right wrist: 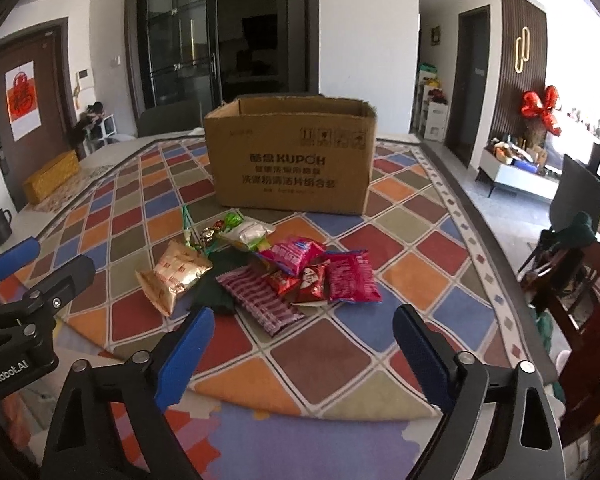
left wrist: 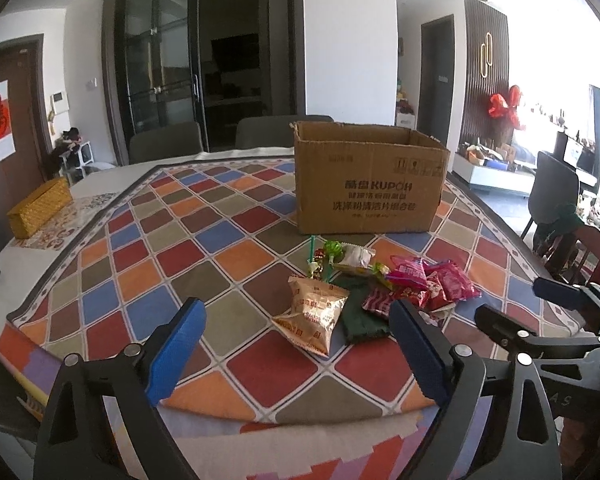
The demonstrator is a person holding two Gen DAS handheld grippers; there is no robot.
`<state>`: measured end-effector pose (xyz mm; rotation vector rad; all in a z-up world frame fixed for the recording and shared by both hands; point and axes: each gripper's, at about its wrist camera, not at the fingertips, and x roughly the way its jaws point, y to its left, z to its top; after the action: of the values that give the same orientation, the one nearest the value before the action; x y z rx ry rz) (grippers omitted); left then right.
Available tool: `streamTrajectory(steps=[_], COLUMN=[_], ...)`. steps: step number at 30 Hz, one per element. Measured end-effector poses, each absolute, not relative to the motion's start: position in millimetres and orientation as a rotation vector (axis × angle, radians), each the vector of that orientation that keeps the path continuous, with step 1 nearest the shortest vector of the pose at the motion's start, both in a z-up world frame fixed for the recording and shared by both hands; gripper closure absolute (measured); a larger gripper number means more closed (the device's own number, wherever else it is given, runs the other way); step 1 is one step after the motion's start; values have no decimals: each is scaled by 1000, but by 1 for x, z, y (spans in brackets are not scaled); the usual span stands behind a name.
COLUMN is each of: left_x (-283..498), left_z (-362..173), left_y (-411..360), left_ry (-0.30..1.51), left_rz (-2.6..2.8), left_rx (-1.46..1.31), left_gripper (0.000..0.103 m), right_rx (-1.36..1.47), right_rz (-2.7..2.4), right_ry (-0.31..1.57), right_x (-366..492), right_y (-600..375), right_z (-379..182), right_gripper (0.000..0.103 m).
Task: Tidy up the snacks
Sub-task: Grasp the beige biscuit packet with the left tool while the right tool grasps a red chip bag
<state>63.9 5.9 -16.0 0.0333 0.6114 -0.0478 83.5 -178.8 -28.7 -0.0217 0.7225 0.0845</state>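
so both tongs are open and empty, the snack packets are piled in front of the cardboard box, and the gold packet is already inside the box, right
Not quite. The crinkled gold foil snack packet is not inside the box; it lies on the checkered tablecloth at the left edge of the pile, in front of the open brown cardboard box, as the right wrist view shows. The rest holds: left tongs and right tongs are open and empty.
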Motion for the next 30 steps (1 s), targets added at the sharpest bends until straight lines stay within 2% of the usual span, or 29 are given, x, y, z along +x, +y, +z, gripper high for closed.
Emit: streamTrajectory(steps=[13,30], left_x=[114,148], left_z=[-53,-90], left_y=[5,-7], left_ry=[721,847], left_rz=[-76,-119], left_rx=[52,80], left_gripper=[16,26], right_rx=[-43,-14], right_rz=[131,94], right_ry=[810,938], right_x=[138,175], right_y=[-164,-179], right_z=[-61,-102], right_gripper=[31,57])
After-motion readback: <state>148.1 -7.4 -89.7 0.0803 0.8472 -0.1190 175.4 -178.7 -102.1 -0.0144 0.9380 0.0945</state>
